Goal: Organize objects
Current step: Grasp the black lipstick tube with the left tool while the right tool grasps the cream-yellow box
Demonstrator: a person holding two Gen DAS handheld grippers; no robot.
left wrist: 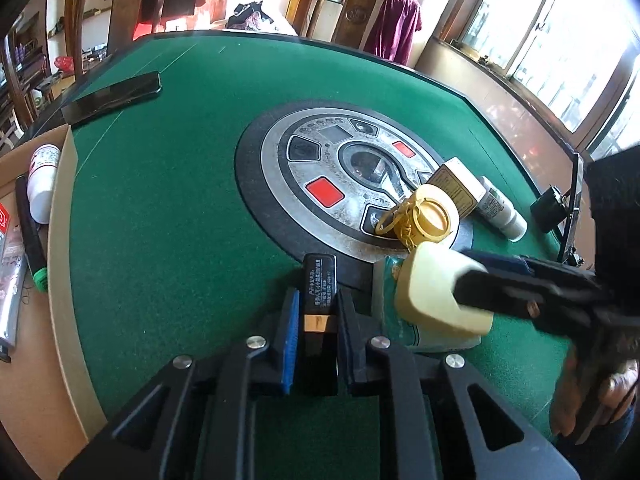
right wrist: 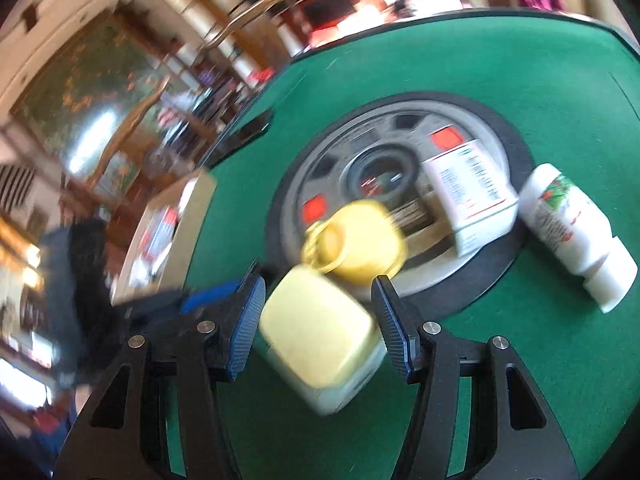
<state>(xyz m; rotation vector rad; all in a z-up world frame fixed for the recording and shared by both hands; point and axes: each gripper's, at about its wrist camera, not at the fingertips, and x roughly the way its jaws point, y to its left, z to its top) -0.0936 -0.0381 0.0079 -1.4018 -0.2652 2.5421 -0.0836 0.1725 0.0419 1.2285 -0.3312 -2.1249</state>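
Left gripper (left wrist: 316,320) jaws pinch one black battery (left wrist: 319,292); right gripper (right wrist: 320,320) jaws spread around one cream-capped bottle (right wrist: 320,340)

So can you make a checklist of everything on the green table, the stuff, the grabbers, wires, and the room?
Surface: green felt table with a round control panel in the middle.
Job's things: black battery, pale yellow jar, yellow-capped bottle, small box, white bottle.
Clutter: phone; cardboard box holding items.
Grippers: left gripper shut on the battery; right gripper straddles the jar, grip unclear.
Cables: nothing seen.
Surroundings: wooden chairs, windows.
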